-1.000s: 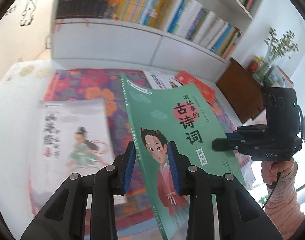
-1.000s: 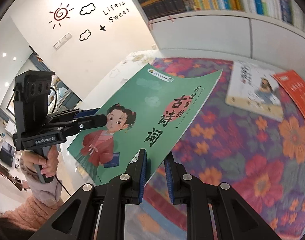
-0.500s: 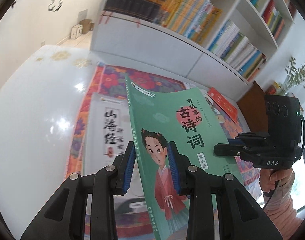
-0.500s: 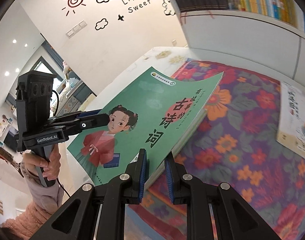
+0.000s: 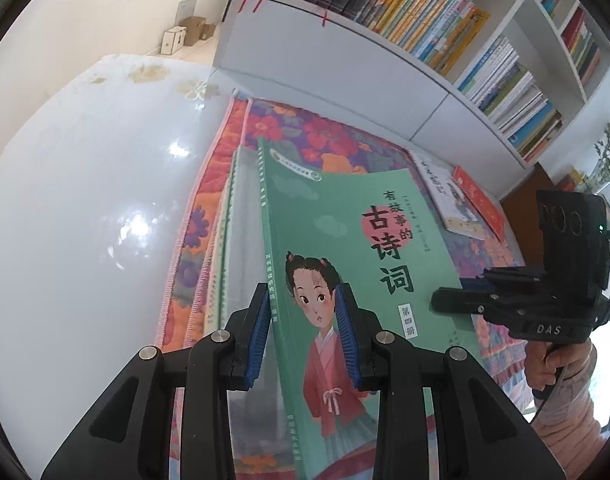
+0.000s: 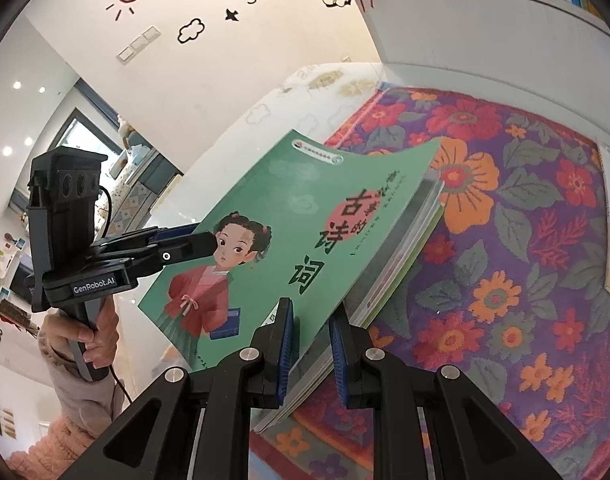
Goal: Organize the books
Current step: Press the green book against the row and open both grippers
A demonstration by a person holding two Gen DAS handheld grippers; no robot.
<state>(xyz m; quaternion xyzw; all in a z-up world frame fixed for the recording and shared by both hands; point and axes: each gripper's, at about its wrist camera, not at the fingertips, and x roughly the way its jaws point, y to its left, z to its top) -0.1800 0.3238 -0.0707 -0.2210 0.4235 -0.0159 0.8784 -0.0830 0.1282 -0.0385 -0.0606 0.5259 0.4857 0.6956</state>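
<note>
green is the colour of the book [image 5: 345,248] at the middle of both views, a paperback with a cartoon girl in a red robe on its cover. the left hand-held gripper [image 5: 303,332] is pinching it by the spine edge near the bottom, one blue pad under the book and the other pressing on the cover beside the girl's face. the right hand-held gripper [image 6: 311,344] is clamping the opposite long edge, its pads [image 6: 284,340] set narrow with the cover and pages between them. seen from the right wrist, the left hand-held gripper [image 6: 209,242] is reaching in from the left with its tip at the girl's head, and a hand [image 6: 91,332] in a fluffy pink sleeve is gripping its handle. the book is being held tilted above a flowered cloth [image 6: 525,280] of purple, orange and red that is covering part of a glossy white desk [image 5: 85,220]. under the book, a few more books [image 5: 229,248] are lying flat in a pile on the cloth; whether the green one is touching them i cannot tell. farther along the cloth, a white picture book [image 5: 451,196] and a red book [image 5: 479,200] are lying side by side. behind the desk, white shelves [image 5: 445,92] packed with upright books are running along the wall. black stickers of a sun, clouds and lettering are showing on the wall [image 6: 225,52] to the left.
</note>
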